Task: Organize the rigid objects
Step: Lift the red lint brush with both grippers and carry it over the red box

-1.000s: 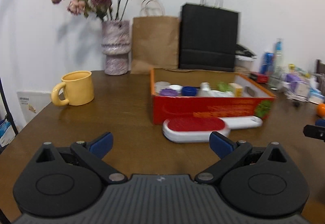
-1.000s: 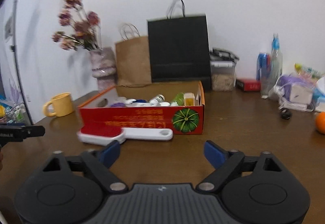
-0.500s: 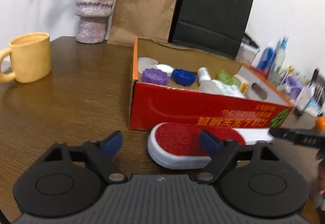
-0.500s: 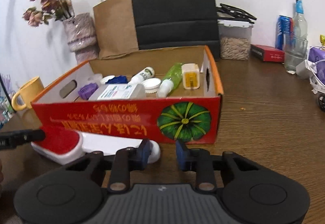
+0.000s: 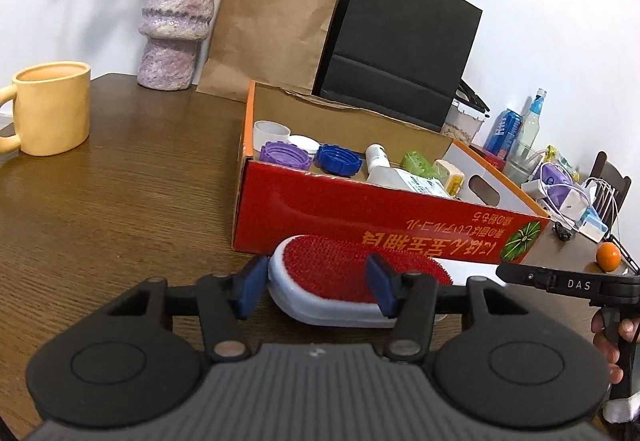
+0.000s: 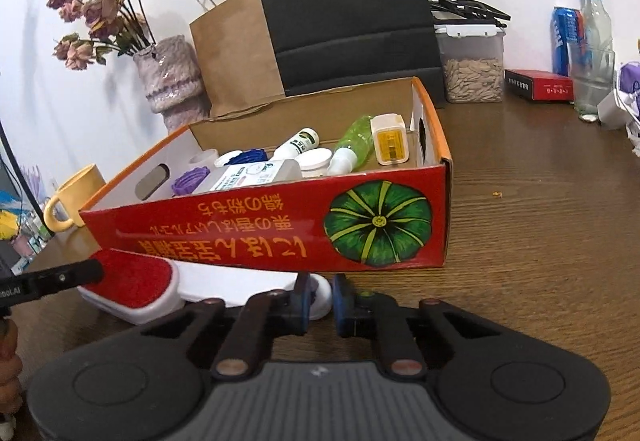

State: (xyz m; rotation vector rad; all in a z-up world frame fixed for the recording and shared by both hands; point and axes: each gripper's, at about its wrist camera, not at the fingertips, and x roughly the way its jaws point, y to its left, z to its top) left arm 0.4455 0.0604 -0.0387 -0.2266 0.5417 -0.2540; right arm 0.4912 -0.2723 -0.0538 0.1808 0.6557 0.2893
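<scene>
Left wrist view: the lint brush (image 5: 340, 283) lies on the wooden surface (image 5: 120, 201), tight against the red cardboard box (image 5: 360, 209). Left gripper (image 5: 314, 289) spread around its red head; right gripper (image 6: 320, 301) nearly pressed together at its white handle tip.

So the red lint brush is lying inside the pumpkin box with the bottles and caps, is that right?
Not quite. The red lint brush lies on the table just in front of the pumpkin box, not inside it; the left wrist view shows this. The bottles and caps are in the box.
</scene>
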